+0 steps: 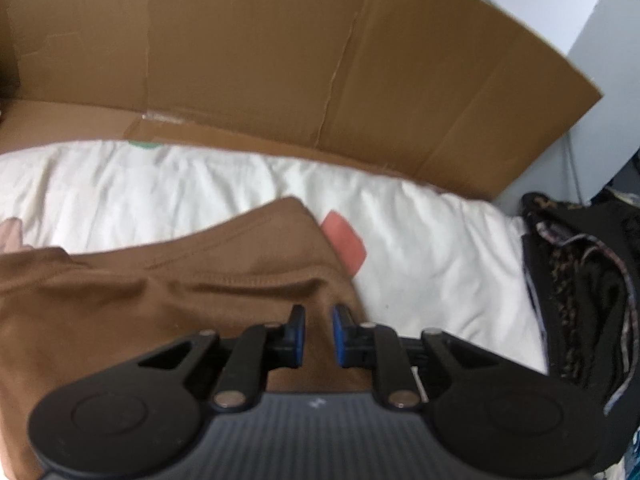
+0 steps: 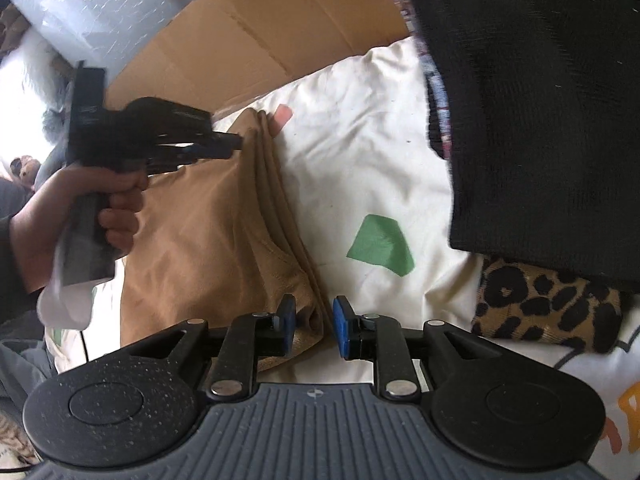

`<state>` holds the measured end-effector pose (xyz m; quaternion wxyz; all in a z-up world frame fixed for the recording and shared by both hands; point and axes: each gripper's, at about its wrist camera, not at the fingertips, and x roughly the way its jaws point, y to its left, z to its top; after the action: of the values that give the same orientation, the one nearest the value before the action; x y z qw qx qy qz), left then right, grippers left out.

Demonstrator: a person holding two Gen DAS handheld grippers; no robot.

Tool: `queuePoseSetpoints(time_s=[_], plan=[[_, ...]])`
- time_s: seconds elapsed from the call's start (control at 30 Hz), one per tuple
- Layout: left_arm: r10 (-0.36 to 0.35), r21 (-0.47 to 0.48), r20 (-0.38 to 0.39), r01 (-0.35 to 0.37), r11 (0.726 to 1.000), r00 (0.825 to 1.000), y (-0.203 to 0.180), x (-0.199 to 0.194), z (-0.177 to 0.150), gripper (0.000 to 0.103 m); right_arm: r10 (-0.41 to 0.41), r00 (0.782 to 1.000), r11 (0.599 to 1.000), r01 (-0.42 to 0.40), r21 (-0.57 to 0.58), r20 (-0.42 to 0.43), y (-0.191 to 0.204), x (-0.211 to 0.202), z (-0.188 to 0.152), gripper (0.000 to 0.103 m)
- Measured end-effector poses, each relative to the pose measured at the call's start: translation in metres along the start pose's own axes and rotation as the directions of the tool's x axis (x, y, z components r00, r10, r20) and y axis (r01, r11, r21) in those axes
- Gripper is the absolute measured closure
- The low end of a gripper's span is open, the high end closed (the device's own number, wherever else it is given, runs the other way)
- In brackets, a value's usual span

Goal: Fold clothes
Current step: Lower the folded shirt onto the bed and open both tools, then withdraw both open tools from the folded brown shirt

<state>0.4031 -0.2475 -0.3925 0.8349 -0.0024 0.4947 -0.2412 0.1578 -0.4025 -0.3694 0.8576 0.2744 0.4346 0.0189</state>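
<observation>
Your left gripper [image 1: 318, 334] sits at 6 o'clock in its own wrist view, its blue-padded fingers [image 1: 339, 336] drawn close with a bunched ridge of the brown garment [image 1: 160, 292] pinched between them. That garment spreads from the fingers out toward 9 o'clock over the cream sheet [image 1: 420, 248], with one corner reaching up toward 12 o'clock beside a pink patch [image 1: 346, 246] printed on the sheet. A cardboard sheet [image 1: 280, 60] stands across the top of the view, and dark patterned clothes [image 1: 580, 300] lie at 3 o'clock. From the right wrist view, your right gripper [image 2: 314, 326] also has its fingers nearly together, clamping the stacked folded edge of the brown garment [image 2: 200, 232] at its near corner, while the left gripper [image 2: 230, 142] grips the far corner at 10 o'clock. A green patch [image 2: 380, 246] shows on the cream sheet [image 2: 352, 152] just right of centre; a black knit [image 2: 540, 120] and a leopard-print piece [image 2: 544, 304] lie toward 2 and 4 o'clock.
</observation>
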Motion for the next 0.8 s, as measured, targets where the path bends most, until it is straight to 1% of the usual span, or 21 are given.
queuePoseSetpoints(time_s=[0.1,0.17,0.23,0.33,0.57,0.67,0.8], plan=[[0.011,-0.012,-0.006,-0.011,1.000,1.000,0.000,0.013,0.001,0.091,0.006,1.000,1.000,-0.006,-0.024,-0.013,0.005,0.008,0.001,0.082],[0.022,-0.016,-0.003,-0.022,1.000,1.000,0.001,0.021,0.002,0.092,-0.014,1.000,0.999,0.013,-0.045,-0.025,0.006,0.016,0.001,0.082],[0.031,-0.020,0.005,-0.030,0.999,1.000,0.002,0.025,0.004,0.097,-0.032,0.999,0.997,0.029,-0.064,-0.036,0.007,0.023,0.001,0.082],[0.046,-0.014,0.007,-0.046,0.999,0.999,0.002,0.030,0.008,0.101,-0.045,0.998,0.996,0.042,-0.081,-0.046,0.006,0.029,0.002,0.084],[0.084,0.039,0.005,-0.084,0.996,0.996,-0.005,0.036,0.013,0.100,-0.082,0.996,0.993,0.079,-0.088,-0.029,0.008,0.031,0.001,0.082],[0.097,0.039,-0.009,-0.096,0.995,0.995,-0.007,0.035,0.018,0.101,-0.097,0.995,0.992,0.095,-0.081,-0.024,0.011,0.025,0.000,0.082],[0.068,0.033,-0.017,-0.068,0.997,0.998,-0.002,0.024,0.022,0.100,-0.099,0.995,0.992,0.098,-0.084,0.000,0.015,0.013,0.002,0.081]])
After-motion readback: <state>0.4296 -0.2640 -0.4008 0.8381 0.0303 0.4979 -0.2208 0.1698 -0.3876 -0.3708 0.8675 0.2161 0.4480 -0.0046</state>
